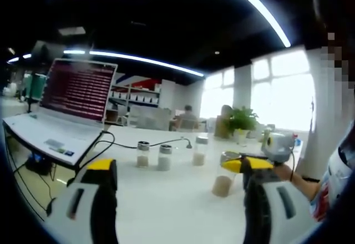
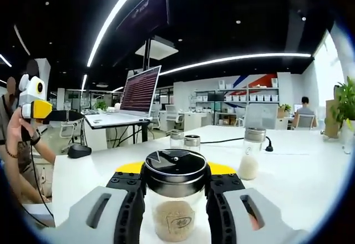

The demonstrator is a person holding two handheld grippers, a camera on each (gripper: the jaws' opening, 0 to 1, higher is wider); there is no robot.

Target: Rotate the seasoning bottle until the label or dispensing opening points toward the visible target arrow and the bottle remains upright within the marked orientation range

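A glass seasoning bottle (image 2: 173,216) with a black and steel lid and pale grains inside stands upright between my right gripper (image 2: 176,172) jaws, which are shut on its neck. In the left gripper view the same bottle (image 1: 223,182) appears at the right on the white table (image 1: 166,199), with the right gripper (image 1: 244,164) closed around its top. My left gripper (image 1: 178,169) is open with nothing between its jaws, well apart from the bottle. A person's hand holds that left gripper (image 2: 34,108) up at the far left.
Three more small bottles (image 1: 143,154) (image 1: 165,157) (image 1: 199,151) stand in a row behind. An open laptop (image 1: 72,100) sits on a raised stand at the left, with a black cable (image 1: 161,142) across the table and a mouse (image 2: 79,151). A potted plant (image 1: 241,119) stands at the far edge.
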